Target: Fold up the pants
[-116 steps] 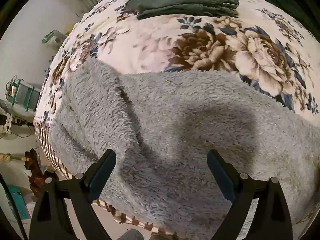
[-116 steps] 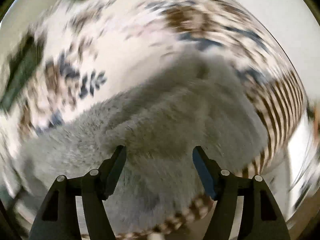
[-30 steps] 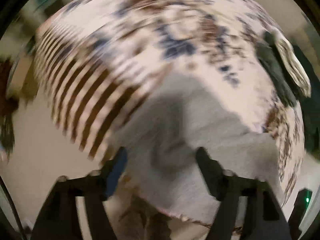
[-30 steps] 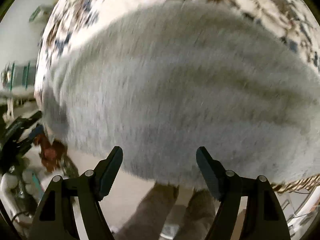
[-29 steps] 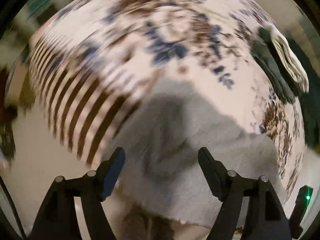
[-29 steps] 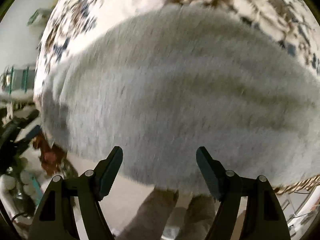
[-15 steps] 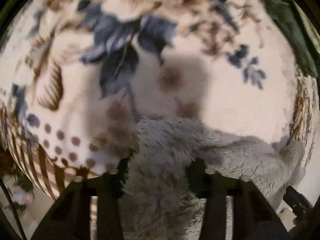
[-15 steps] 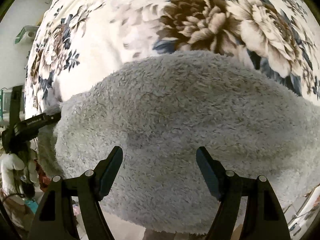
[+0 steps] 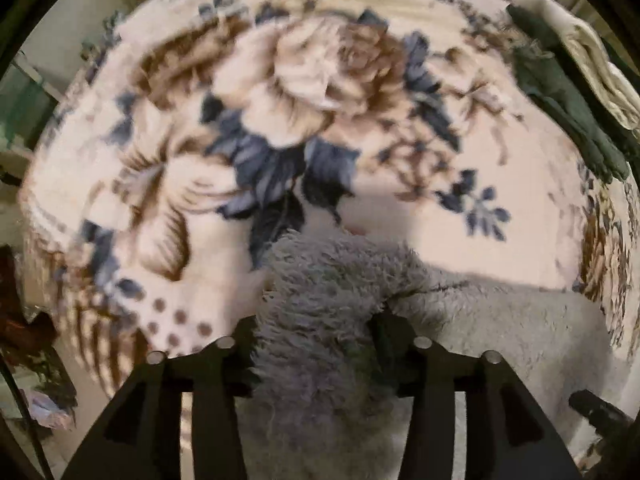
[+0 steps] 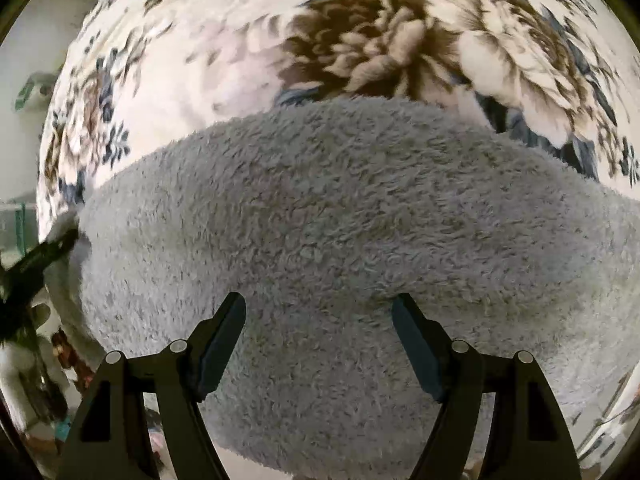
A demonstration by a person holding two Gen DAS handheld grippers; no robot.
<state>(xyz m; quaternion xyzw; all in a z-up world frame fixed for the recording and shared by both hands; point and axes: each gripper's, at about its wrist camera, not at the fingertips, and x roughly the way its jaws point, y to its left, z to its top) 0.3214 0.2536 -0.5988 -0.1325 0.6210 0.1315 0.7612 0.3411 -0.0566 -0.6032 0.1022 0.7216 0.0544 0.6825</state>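
The fuzzy grey pants (image 10: 340,216) lie spread on a floral blanket (image 10: 248,40). In the left wrist view my left gripper (image 9: 316,328) is shut on a bunched end of the grey pants (image 9: 320,300) and holds it lifted over the blanket (image 9: 320,80). The rest of the pants (image 9: 520,328) trails off to the right. My right gripper (image 10: 320,320) is open, hovering just above the middle of the pants, with nothing between its jaws. The left gripper shows at the far left of the right wrist view (image 10: 36,256).
A stack of folded dark green and cream clothes (image 9: 568,76) sits at the blanket's far right edge. The striped blanket border (image 9: 92,328) hangs over the bed's edge at the lower left. Room clutter (image 10: 36,360) lies beyond the bed at the left.
My left gripper has closed on the pants' end and lifted it, carrying it over the blanket. My right gripper stays open above the pants and has drawn slightly closer.
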